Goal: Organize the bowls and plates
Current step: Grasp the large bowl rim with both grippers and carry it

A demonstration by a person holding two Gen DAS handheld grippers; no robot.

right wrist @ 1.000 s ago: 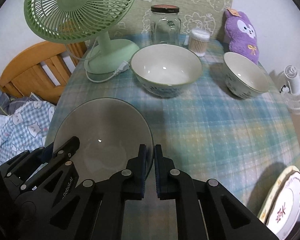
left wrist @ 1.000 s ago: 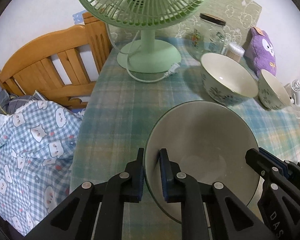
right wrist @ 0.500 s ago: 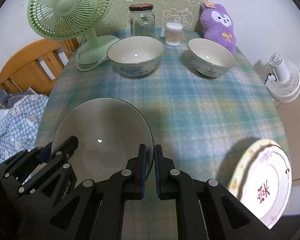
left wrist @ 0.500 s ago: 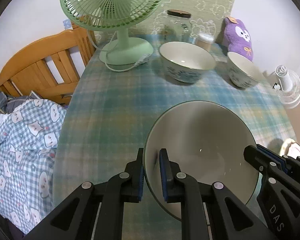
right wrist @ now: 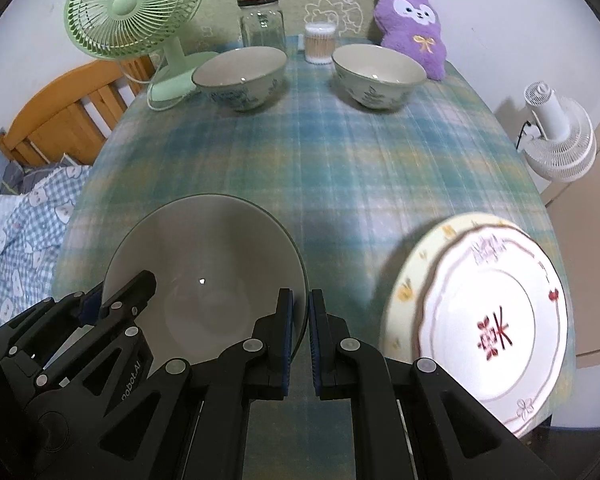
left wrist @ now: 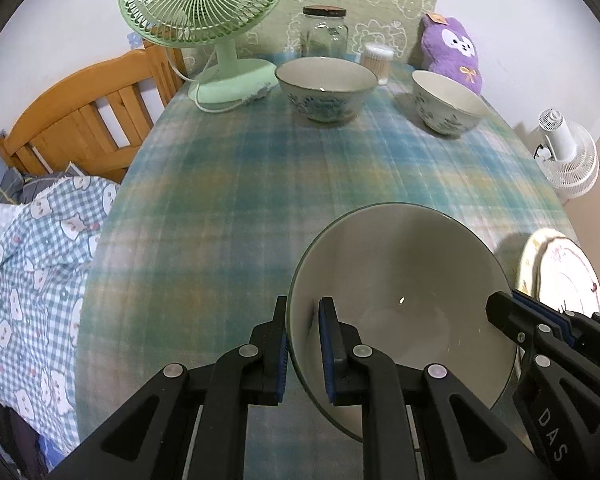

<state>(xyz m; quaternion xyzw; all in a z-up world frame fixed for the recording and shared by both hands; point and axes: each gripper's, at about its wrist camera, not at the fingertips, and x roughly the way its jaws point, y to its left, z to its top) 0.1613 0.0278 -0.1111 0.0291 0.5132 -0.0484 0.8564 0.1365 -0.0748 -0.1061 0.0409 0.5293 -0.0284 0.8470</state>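
Both grippers hold one large plain grey bowl (left wrist: 404, 292) above the near part of the table. My left gripper (left wrist: 303, 344) is shut on its left rim. My right gripper (right wrist: 299, 332) is shut on its right rim; the bowl also shows in the right wrist view (right wrist: 204, 276). Two floral bowls stand at the far end: a wider one (left wrist: 326, 88) and a smaller one (left wrist: 446, 104). A white plate with red characters (right wrist: 484, 320) lies at the near right edge, also in the left wrist view (left wrist: 560, 276).
A green desk fan (left wrist: 204, 20), a glass jar (left wrist: 325, 32), a cotton-swab tub (left wrist: 377, 62) and a purple plush (left wrist: 454, 52) line the table's far end. A wooden bed frame (left wrist: 76, 120) and checked bedding (left wrist: 32, 264) lie left. A white fan (right wrist: 556, 136) stands right.
Both grippers have pulled back toward the near edge with the grey bowl held between them. The far bowls and fan look farther away, and the plate has come into view at the right.
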